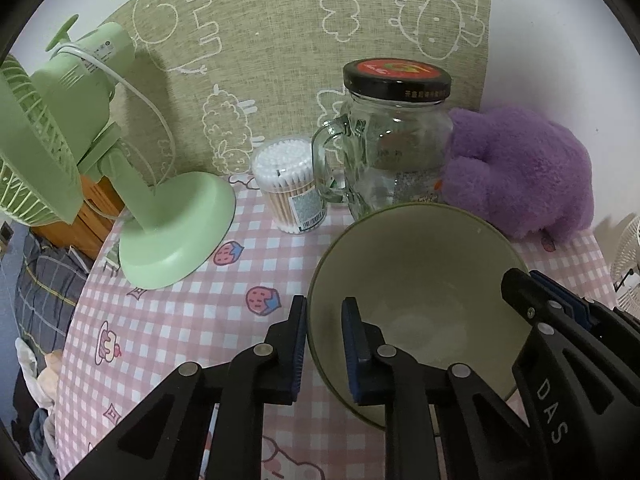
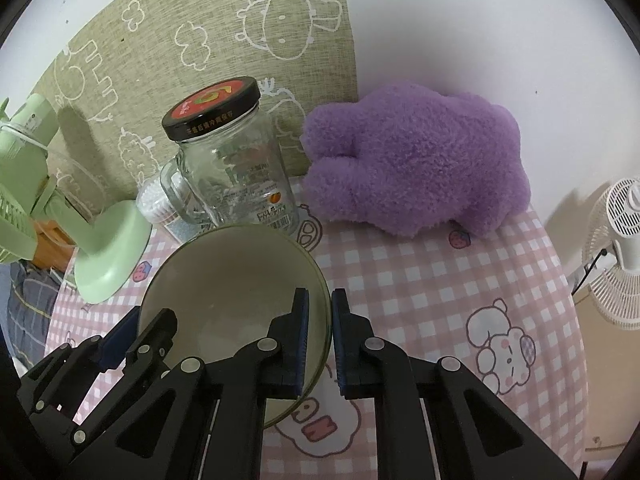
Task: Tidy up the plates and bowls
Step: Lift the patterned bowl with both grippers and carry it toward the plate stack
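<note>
A pale green bowl (image 1: 420, 280) (image 2: 228, 276) sits on the pink checked tablecloth (image 1: 180, 320) (image 2: 420, 280), empty inside. My left gripper (image 1: 325, 350) is shut on the bowl's left rim, one pad outside the wall and one inside. My right gripper (image 2: 320, 334) is shut on the opposite, right rim in the same way. Each gripper also shows in the other's view: the right gripper (image 1: 536, 286) at the bowl's right edge, the left gripper (image 2: 138, 326) at its left edge.
Behind the bowl stand a lidded glass jar with a handle (image 1: 396, 148) (image 2: 232, 176) and a tub of cotton swabs (image 1: 288, 184). A green desk fan (image 1: 176, 232) is at the left, a purple plush toy (image 2: 416, 160) at the back right. A white fan (image 2: 624, 248) stands beyond the table's right edge.
</note>
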